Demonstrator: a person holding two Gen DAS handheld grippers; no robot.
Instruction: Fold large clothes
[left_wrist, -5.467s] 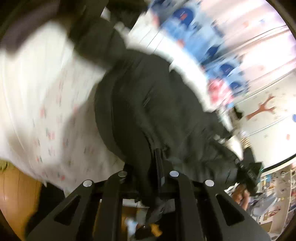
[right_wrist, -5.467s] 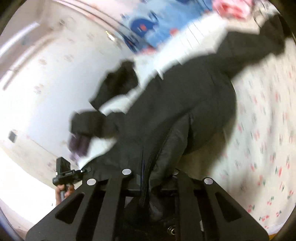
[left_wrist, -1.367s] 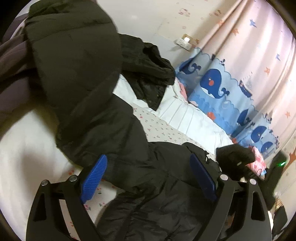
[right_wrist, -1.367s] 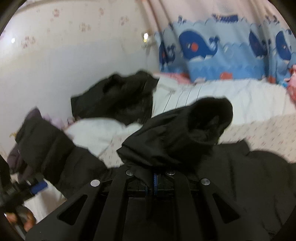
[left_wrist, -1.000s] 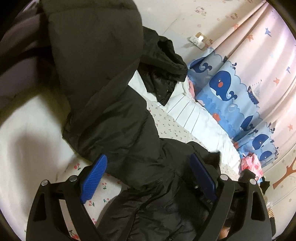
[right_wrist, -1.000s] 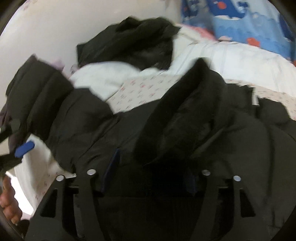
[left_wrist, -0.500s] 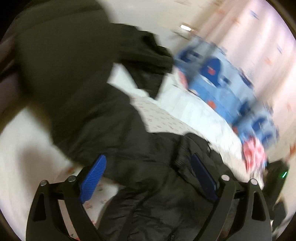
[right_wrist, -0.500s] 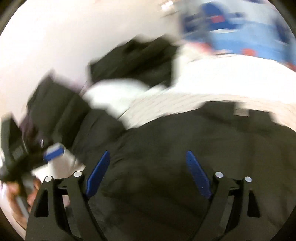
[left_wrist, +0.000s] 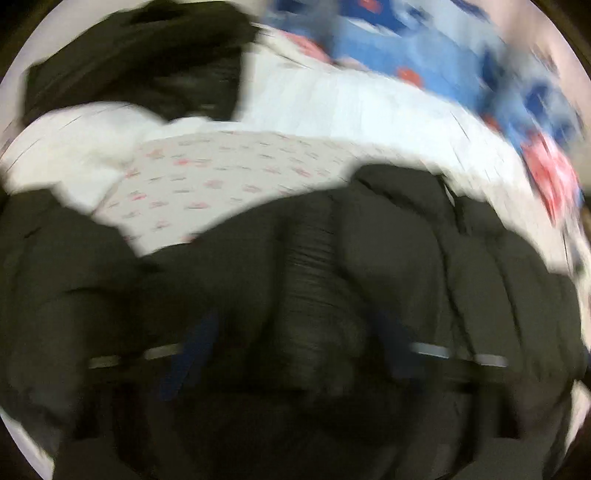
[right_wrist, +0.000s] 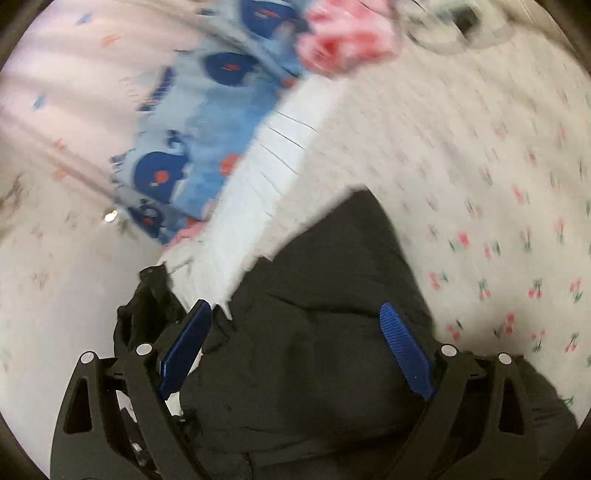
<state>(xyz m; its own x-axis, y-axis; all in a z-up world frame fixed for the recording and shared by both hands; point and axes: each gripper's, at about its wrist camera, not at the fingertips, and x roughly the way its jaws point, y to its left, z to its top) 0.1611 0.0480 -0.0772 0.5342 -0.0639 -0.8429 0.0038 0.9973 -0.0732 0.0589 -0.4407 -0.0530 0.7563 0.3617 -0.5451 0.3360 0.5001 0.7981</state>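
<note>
A large black padded jacket (left_wrist: 406, 240) lies spread on the cherry-print bed sheet (left_wrist: 221, 177). The left wrist view is badly blurred. My left gripper (left_wrist: 295, 325) hovers low over the jacket, its jaws closing, with a ribbed cuff (left_wrist: 310, 288) between the blue pads (left_wrist: 192, 350); the pads still stand apart from it. In the right wrist view my right gripper (right_wrist: 295, 308) is open wide over a corner of the jacket (right_wrist: 325, 369), pads not touching the fabric.
A second black garment (left_wrist: 147, 62) is heaped at the back on a white duvet (left_wrist: 351, 107). A whale-print curtain (right_wrist: 207, 122) hangs beside the bed, a pink bundle (right_wrist: 343, 40) lies by it. Bare cherry sheet (right_wrist: 498, 221) spreads to the right.
Both grippers have swung fast across the bed. The left has dropped close onto the jacket's ribbed cuff. The right has rolled and now faces the jacket's corner and the curtain side.
</note>
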